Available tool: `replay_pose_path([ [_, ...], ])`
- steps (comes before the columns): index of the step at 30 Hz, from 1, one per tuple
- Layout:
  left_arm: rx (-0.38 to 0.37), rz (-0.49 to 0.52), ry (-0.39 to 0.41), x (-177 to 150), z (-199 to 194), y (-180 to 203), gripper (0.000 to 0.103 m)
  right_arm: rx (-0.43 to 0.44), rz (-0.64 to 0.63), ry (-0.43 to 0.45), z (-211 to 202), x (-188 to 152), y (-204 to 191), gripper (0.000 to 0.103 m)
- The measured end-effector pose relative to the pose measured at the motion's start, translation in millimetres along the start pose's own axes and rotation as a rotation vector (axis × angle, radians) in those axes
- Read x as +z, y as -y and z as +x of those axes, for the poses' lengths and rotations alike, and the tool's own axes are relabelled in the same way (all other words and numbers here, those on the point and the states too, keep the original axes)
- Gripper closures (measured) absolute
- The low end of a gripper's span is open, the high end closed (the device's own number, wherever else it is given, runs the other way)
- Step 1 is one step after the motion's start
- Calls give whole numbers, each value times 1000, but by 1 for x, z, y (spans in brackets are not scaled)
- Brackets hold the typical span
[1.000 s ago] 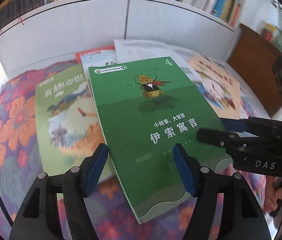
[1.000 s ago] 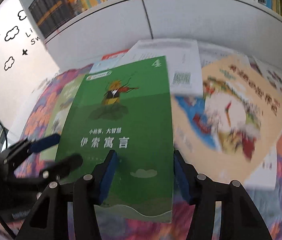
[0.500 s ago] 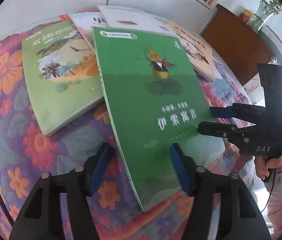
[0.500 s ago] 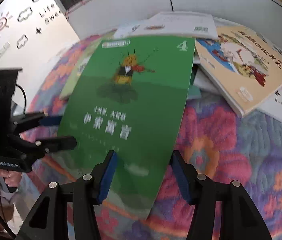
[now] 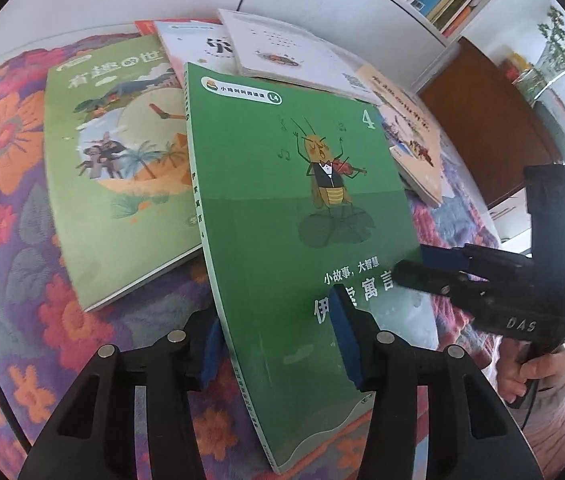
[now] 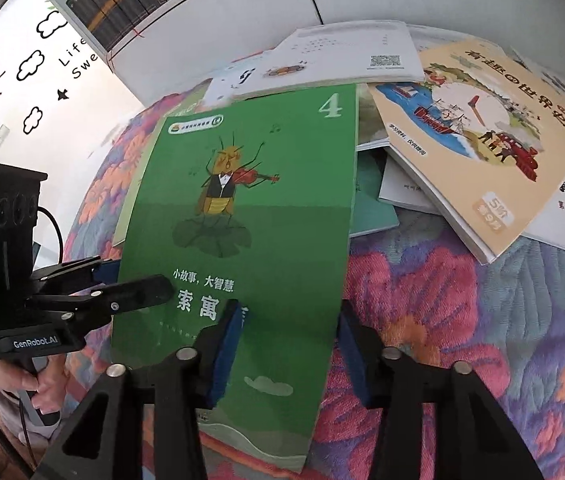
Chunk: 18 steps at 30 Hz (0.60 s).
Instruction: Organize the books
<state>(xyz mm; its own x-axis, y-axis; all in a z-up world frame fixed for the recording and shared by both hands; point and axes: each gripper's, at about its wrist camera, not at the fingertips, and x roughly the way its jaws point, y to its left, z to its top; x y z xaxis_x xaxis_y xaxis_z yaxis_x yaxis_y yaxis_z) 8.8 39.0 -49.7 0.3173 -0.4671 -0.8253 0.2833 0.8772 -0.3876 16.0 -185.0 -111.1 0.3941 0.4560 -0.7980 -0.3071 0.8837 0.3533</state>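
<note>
Both claws closing on the green book

I'm narrowing the left claw (image 5: pixel 276 340) and right claw (image 6: pixel 288 350) across the green book (image 5: pixel 294 216), centre frame, tilting above the floral bedspread (image 5: pixel 10 208); thin cover risks buckling or slipping out.

the left gripper (image 5: pixel 278 344) points steeply down, its two black fingers with blue pads (image 5: pixel 344 340) straddling the spine-side edge of the green book (image 5: pixel 282 208); its jaws are closing, one pad below the book, the other above the cover. the right gripper (image 6: pixel 288 352) also tilts steeply down and straddles the opposite edge, jaws closing, one pad (image 6: pixel 228 354) over the cover and the other beneath. each gripper shows in the other's view, gripped by a hand (image 5: pixel 534 368) around its handle below a pink sleeve (image 5: pixel 558 424).
</note>
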Motion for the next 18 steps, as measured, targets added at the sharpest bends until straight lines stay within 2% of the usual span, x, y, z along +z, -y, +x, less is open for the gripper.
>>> replay_pose_path([
  [2, 22, 13, -4, -2, -3, 1, 58, 23, 10, 6, -7, -1, 2, 74],
  [4, 25, 21, -8, -4, -9, -1, 60, 72, 25, 6, -13, -3, 4, 78],
  [6, 16, 23, -14, -6, -14, -1, 60, 70, 1, 12, -18, -4, -1, 83],
  [13, 57, 52, 5, -11, -33, 3, 60, 65, -63, 16, -28, -7, -25, 83],
  [18, 123, 54, 56, -8, -54, -1, 60, 75, -123, 50, -36, -2, -48, 83],
])
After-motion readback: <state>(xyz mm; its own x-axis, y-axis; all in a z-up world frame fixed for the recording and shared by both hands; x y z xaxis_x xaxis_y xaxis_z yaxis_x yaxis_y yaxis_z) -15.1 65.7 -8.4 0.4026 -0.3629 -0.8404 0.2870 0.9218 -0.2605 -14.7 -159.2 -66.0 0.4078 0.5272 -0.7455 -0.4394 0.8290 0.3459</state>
